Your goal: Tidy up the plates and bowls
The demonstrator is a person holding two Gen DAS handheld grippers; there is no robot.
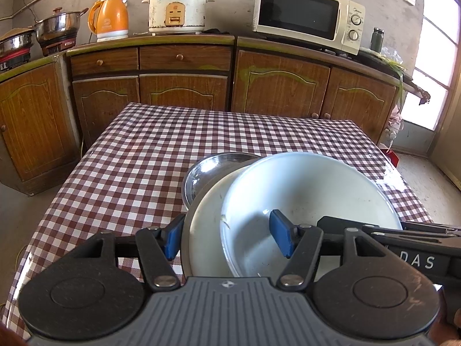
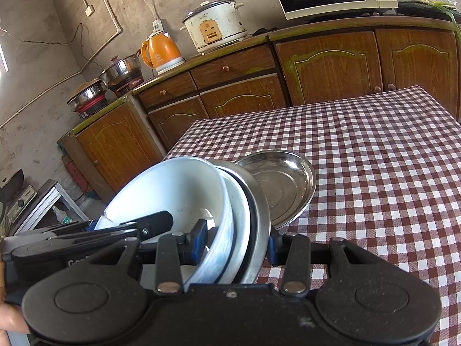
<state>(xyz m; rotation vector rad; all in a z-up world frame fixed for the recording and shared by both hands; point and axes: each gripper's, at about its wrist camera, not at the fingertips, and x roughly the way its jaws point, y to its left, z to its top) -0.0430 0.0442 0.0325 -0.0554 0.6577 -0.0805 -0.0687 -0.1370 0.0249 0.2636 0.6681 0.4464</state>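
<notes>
Checked tablecloth (image 1: 138,155) carries the stack at 6 o'clock: white bowl (image 1: 305,196) in plate (image 1: 207,230), steel dish (image 2: 282,184) behind. Left gripper (image 1: 227,236) and right gripper (image 2: 239,245), half-closed, clamp opposite rims. Judged mid-stacking; next, lower evenly.

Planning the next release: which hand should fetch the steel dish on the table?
Right, probably: the steel dish lies beyond the right gripper; from the left gripper, the held stack half hides it.

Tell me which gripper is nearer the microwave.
Right. The right gripper clamps the bowl stack on the microwave side; the left gripper clamps the opposite rim, farther away.
</notes>
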